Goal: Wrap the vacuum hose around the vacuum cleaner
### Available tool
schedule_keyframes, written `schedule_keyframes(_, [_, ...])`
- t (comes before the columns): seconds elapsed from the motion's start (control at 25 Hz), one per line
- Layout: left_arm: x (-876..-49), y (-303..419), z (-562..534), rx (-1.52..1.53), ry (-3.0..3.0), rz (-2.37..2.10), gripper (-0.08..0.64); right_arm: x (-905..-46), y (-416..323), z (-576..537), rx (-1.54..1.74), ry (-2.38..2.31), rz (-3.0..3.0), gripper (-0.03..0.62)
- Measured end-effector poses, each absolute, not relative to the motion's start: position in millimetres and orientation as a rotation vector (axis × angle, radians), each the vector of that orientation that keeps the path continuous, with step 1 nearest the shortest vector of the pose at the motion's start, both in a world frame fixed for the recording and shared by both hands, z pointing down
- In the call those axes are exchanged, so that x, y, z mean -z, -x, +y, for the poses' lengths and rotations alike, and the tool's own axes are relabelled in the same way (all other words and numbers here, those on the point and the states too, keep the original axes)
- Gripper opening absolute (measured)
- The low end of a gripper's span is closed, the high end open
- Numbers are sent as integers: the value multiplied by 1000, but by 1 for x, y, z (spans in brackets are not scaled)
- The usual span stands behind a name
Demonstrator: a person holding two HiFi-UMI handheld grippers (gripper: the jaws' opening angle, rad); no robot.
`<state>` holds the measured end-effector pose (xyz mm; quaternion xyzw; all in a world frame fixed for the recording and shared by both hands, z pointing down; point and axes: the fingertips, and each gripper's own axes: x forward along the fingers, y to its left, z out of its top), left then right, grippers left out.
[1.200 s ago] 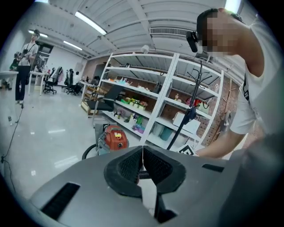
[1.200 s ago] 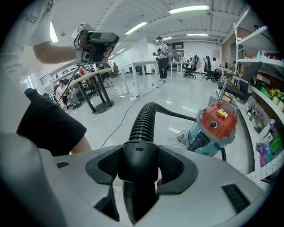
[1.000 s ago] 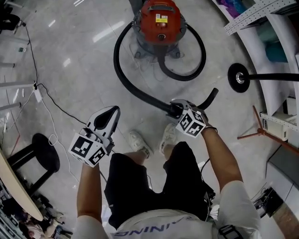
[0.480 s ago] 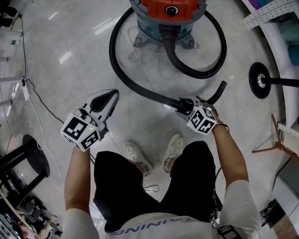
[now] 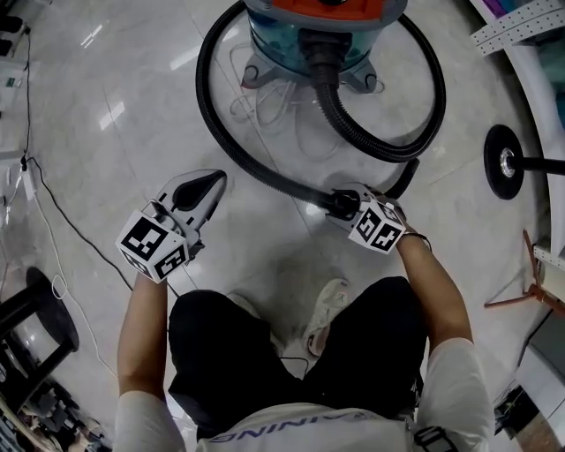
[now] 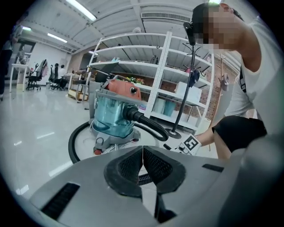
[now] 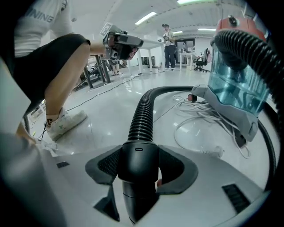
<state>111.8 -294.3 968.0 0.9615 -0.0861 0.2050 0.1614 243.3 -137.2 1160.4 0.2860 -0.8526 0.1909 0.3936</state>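
Note:
The vacuum cleaner (image 5: 309, 31), a clear blue tub with an orange top (image 6: 123, 91), stands on the floor ahead of me. Its black ribbed hose (image 5: 231, 150) leaves the front port, loops round the right side and behind the tub, then runs down the left to my right gripper (image 5: 342, 203). That gripper (image 7: 138, 170) is shut on the hose's smooth black end cuff (image 7: 136, 162), and the cuff's tip (image 5: 406, 177) sticks out past it. My left gripper (image 5: 207, 185) hangs left of the hose with its pads (image 6: 153, 166) together and nothing between them.
A white power cord (image 5: 265, 110) with its plug (image 7: 213, 150) lies loose in front of the vacuum. A stand's black disc base (image 5: 508, 163) and white shelving (image 5: 521, 26) are at the right. A black stool (image 5: 35, 327) and a thin black cable (image 5: 53, 203) are at the left.
Both grippers have sunk towards the floor and the person has crouched; the vacuum has slid up in the head view. The right gripper still holds the hose cuff.

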Motion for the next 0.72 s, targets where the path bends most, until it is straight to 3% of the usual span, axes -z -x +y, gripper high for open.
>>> schedule_keyframes(0.72, [-989, -83, -293, -588, -2689, -301, 20, -1232, -225, -157, -523, -626, -2051, 247])
